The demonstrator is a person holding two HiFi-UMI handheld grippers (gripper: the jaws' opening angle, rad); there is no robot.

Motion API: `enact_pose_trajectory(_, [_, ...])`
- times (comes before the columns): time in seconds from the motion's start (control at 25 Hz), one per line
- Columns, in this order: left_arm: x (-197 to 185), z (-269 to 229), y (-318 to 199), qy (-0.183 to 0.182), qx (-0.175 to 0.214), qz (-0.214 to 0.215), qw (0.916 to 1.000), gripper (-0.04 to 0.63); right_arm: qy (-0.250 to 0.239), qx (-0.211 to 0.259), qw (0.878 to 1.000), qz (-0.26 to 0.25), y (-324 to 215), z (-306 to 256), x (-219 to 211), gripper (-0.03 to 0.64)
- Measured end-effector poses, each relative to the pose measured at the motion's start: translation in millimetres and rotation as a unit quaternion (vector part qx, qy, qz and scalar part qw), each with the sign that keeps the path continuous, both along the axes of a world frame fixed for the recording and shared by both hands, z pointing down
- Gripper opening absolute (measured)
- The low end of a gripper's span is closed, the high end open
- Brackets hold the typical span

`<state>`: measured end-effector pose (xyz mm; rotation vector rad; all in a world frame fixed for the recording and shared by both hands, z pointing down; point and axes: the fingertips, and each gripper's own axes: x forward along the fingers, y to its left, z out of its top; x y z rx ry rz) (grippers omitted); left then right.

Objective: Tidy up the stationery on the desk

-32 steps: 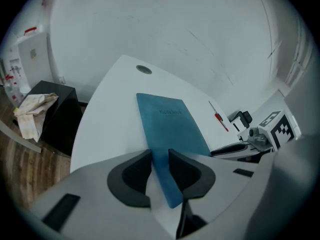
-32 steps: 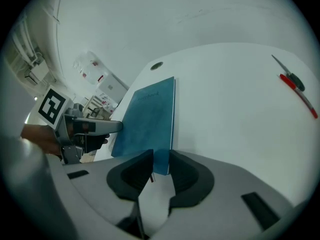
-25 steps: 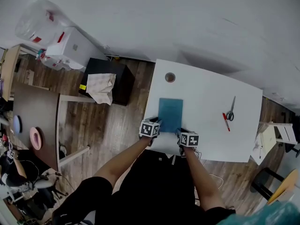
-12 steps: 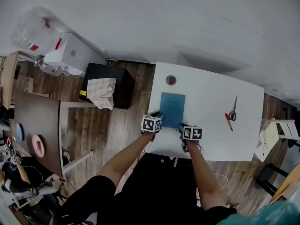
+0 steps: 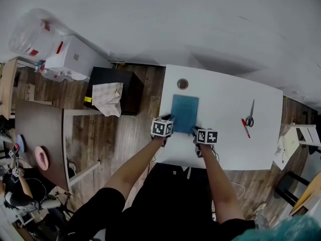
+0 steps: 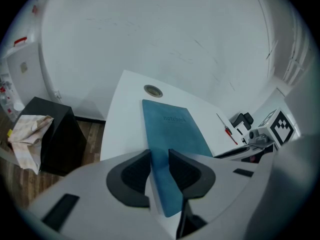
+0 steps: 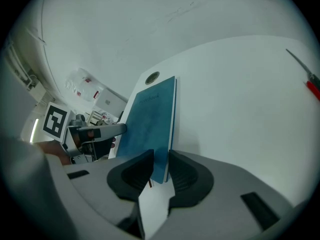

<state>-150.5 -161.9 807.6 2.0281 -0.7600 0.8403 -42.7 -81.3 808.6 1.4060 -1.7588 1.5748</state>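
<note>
A teal notebook (image 5: pixel 184 113) is held over the left part of the white desk (image 5: pixel 225 134). My left gripper (image 5: pixel 169 119) is shut on its near left corner, and in the left gripper view the notebook (image 6: pixel 172 139) runs out from between the dark pads (image 6: pixel 137 176). My right gripper (image 5: pixel 195 131) is shut on the near right corner; the right gripper view shows the notebook (image 7: pixel 147 124) clamped edge-on. Scissors (image 5: pixel 249 117) and a red pen (image 5: pixel 245 128) lie at the desk's right side.
A round cable hole (image 5: pixel 182 84) sits near the desk's far left corner. Left of the desk stand a black box (image 5: pixel 119 87) with crumpled paper (image 5: pixel 106 97) and a brown table (image 5: pixel 42 129). A white stool (image 5: pixel 296 142) stands at the right.
The notebook and both grippers have shifted slightly away from me and to the right over the desk. Both grippers stay shut on it.
</note>
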Motion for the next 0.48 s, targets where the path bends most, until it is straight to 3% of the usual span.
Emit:
enact_pose_trajectory(0.28, [-14, -6, 15, 0.009, 0.004, -0.034, 0.9994, 0.110, 0.031, 0.029, 0.999, -0.011, 19, -21, 17, 0.106])
enact_pose_trajectory(0.48, [-17, -18, 41, 0.009, 0.005, -0.053, 0.9985, 0.110, 0.040, 0.054, 0.998, 0.009, 51, -47, 63, 0.106])
